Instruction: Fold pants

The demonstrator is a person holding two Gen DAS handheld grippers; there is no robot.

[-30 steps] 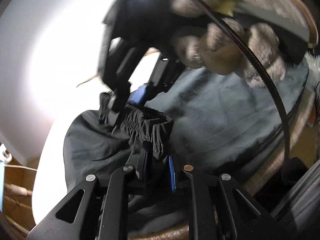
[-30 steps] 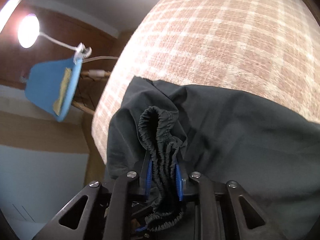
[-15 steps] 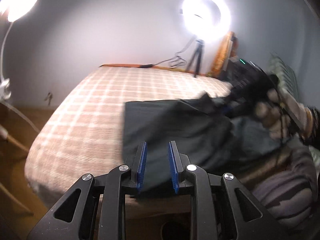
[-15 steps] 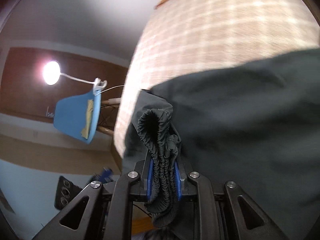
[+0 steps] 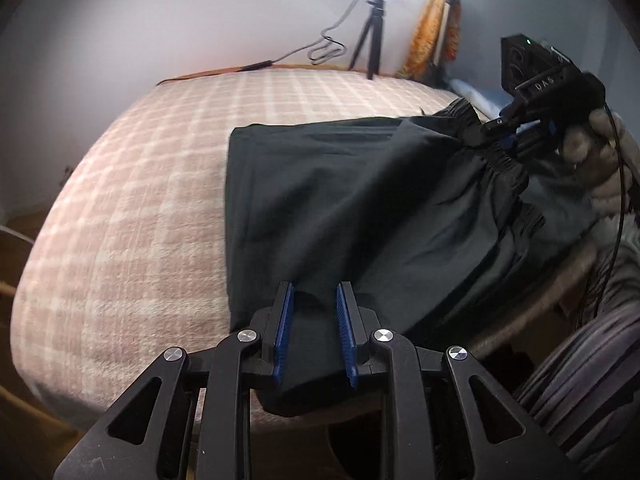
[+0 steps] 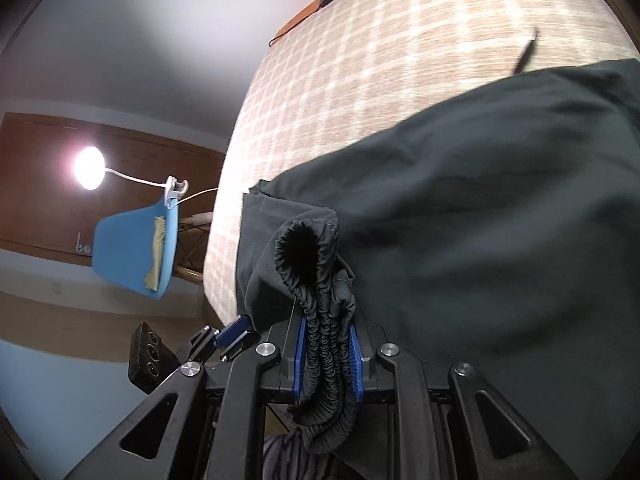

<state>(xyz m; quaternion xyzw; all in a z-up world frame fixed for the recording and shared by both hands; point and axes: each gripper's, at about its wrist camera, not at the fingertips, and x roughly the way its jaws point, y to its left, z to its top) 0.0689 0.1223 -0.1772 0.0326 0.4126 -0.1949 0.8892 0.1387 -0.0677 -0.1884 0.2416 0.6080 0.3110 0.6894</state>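
The dark pants (image 5: 360,200) lie folded on the checked bed cover (image 5: 140,184), their near part hanging over the bed's front edge. My left gripper (image 5: 314,300) is open, its blue pads on either side of the near fabric edge without pinching it. My right gripper (image 6: 325,336) is shut on the bunched elastic waistband (image 6: 316,276) and holds it up; it shows at the right of the left wrist view (image 5: 512,128). The pants also fill the right wrist view (image 6: 480,220).
A ring light on a tripod (image 5: 372,20) stands behind the bed. A blue chair (image 6: 136,252) with a clip lamp (image 6: 88,168) stands beside the bed. A dark striped cloth (image 5: 580,380) is at the lower right.
My left gripper let go of the waistband, pulled back and now sits open at the near fabric edge. My right gripper kept hold of the waistband and lifted it to the right.
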